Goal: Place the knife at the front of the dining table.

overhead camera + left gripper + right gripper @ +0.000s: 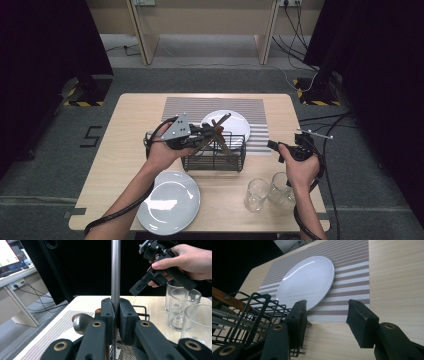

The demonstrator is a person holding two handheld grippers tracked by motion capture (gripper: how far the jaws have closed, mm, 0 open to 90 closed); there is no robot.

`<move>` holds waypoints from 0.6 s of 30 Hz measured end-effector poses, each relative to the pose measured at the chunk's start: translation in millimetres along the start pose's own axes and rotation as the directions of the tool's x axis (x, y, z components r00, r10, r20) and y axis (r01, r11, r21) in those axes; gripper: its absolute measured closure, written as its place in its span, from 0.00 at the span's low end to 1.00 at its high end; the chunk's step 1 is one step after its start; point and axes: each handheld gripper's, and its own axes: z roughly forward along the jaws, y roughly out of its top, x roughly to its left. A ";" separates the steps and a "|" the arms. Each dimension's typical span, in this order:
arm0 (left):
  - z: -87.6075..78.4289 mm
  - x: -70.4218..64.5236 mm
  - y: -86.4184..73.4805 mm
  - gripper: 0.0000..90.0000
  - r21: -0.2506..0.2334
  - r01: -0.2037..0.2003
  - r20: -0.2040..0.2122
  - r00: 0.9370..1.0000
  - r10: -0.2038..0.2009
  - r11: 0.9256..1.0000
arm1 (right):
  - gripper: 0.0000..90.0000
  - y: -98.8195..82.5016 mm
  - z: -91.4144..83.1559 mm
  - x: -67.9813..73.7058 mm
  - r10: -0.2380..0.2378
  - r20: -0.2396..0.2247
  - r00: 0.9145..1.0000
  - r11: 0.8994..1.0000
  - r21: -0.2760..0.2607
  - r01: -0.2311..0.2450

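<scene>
Insp. A: Utensil, slim polished steel shaft (115, 270), is clamped upright in the left gripper (115, 315), jaws shut tight on it, over the black wire cutlery basket (214, 152) at mid-surface. Working end not visible; can't tell if fork, spoon or knife.

Insp. B: Handling?

Insp. A: Judged light, rigid, won't bend. Smooth metal, so slippery; a thin round shaft could swivel between flat pads. Grip sits low on the shaft, long length above, so it may tip if pressure eases. Better hold nearer the middle, pads square across.

Insp. B: Right side?

Insp. A: Right gripper (327, 322) jaws wide, nothing between them, held clear to the right of the basket, facing the white round plate (307, 280) on the striped grey placemat (352, 270).

Insp. B: Hazards nearby?

Insp. A: Wooden-handled utensils (220, 131) cross inside the basket, could snag on lift-out. Clear drinking glasses (270, 192) stand near front right, fragile. Second white plate (169, 202) front left, well apart.
</scene>
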 end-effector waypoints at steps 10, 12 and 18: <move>-2.0 0.0 3.7 0.92 -0.014 0.004 0.002 1.000 -0.004 1.000 | 0.55 -0.1 0.1 0.2 0.001 -0.001 1.000 1.000 0.002 -0.001; -2.2 -0.1 3.7 0.92 -0.015 0.005 0.001 1.000 -0.005 1.000 | 0.55 -0.1 -0.1 0.2 0.000 -0.001 1.000 1.000 0.002 0.000; -3.6 0.2 5.1 0.92 -0.024 0.011 0.001 1.000 -0.011 1.000 | 0.55 -0.2 0.2 -0.2 0.000 -0.003 1.000 1.000 0.003 0.000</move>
